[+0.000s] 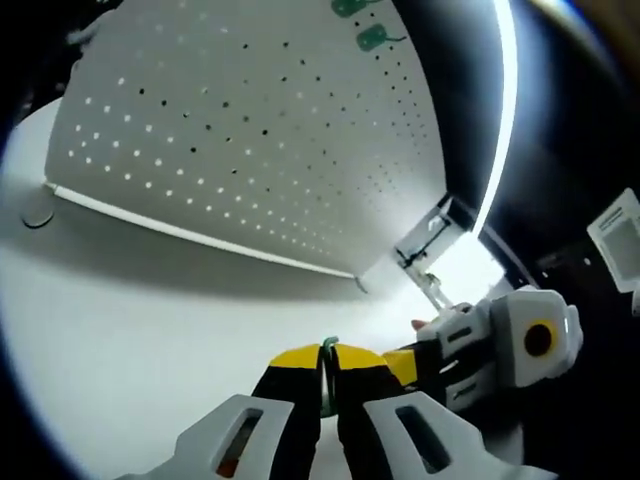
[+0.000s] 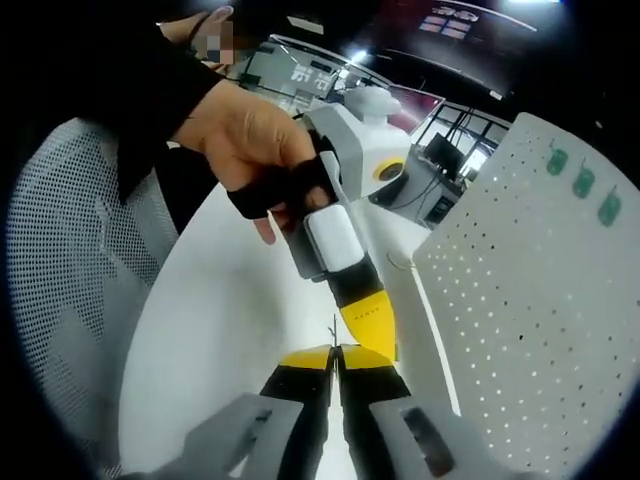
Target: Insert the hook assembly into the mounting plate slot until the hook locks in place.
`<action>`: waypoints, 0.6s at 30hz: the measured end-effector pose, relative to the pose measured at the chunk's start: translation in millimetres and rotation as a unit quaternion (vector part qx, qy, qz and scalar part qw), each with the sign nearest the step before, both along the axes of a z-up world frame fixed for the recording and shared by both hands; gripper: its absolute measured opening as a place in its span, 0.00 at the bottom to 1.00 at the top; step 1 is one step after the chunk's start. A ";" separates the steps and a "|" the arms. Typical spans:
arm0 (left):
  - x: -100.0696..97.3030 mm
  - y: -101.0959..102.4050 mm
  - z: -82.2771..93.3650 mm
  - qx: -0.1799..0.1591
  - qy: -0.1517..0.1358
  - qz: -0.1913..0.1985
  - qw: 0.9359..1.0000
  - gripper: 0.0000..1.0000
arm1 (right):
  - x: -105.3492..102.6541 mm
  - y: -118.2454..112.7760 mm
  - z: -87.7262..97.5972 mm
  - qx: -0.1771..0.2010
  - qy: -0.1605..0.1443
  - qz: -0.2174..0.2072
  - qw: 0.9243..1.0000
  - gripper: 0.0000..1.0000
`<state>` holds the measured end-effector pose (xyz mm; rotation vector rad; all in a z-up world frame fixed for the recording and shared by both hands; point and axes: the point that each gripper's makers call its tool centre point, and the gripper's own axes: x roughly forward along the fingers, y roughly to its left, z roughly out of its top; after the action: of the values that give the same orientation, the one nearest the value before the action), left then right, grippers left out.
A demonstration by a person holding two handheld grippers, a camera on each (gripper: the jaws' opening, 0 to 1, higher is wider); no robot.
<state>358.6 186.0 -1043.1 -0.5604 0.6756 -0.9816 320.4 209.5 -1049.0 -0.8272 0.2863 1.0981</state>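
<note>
The left tongs (image 1: 327, 372) are clenched on a thin green hook (image 1: 328, 352), with the right tongs (image 2: 335, 362) pinched on it too. Beyond, across the tabletop (image 1: 150, 330), stands the upright white pegboard (image 1: 250, 130), straight ahead of the left tongs.

Lab or office-type workroom, dim background.
White round worktop (image 1: 150, 330); upright white pegboard (image 1: 260, 130); mesh office chair (image 2: 70, 260); glass partitions (image 2: 300, 70) and ceiling light strip (image 1: 505, 110) behind.
</note>
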 end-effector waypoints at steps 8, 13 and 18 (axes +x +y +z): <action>4.7 4.5 1.7 0.000 -0.005 0.015 1.000 0.03 | 7.0 -7.0 -0.9 0.002 0.009 -0.030 1.000 0.02; 10.4 8.5 5.3 -0.001 -0.017 0.030 0.999 0.02 | 12.4 -11.2 2.0 0.013 0.018 -0.058 0.998 0.06; 18.7 15.8 12.1 -0.007 -0.032 0.057 0.998 0.02 | 10.7 -9.6 3.8 0.028 0.034 -0.068 0.997 0.05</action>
<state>377.3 201.9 -1031.0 -0.5723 0.5732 -0.8942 331.1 199.9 -1045.2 -0.7114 0.3623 1.0026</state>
